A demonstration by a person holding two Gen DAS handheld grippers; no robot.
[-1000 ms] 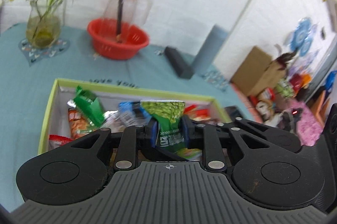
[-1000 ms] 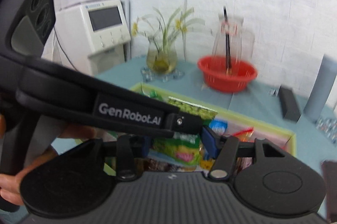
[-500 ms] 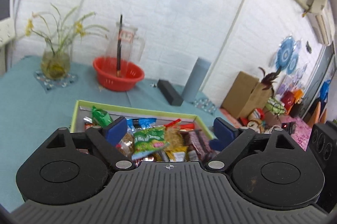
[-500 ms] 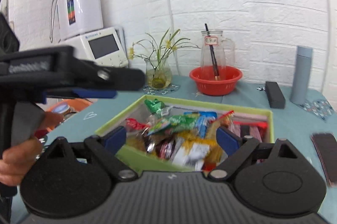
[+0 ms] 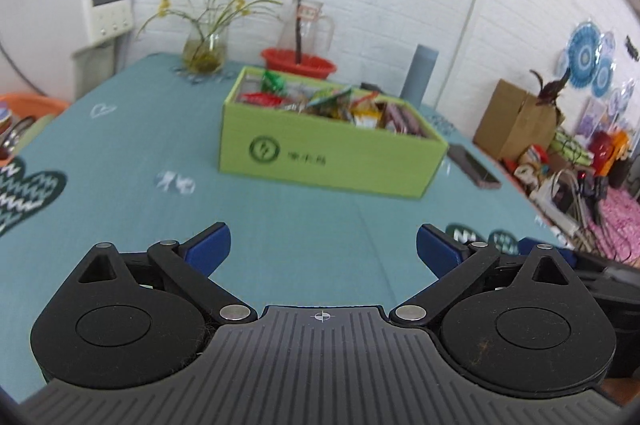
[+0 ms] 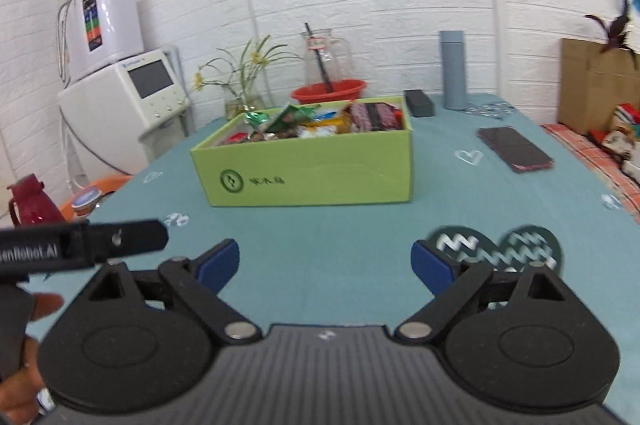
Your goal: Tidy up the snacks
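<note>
The left gripper (image 5: 323, 249) is opening wide with nothing between its blue pads. The right gripper (image 6: 325, 263) is spread wide and empty too. The green box (image 6: 304, 165) sits in the middle of the frame on the teal table (image 6: 360, 237), full of snack packets (image 6: 320, 119). They look light, soft and crinkly, maybe slippery. Pinch one by its flat edge.

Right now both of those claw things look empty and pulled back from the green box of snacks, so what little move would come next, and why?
Probably nothing more than setting both tools down. The left gripper, jaws opening, and the right gripper hold nothing, the snacks all sit inside the green box, and no loose packet shows on the table in either view.
</note>
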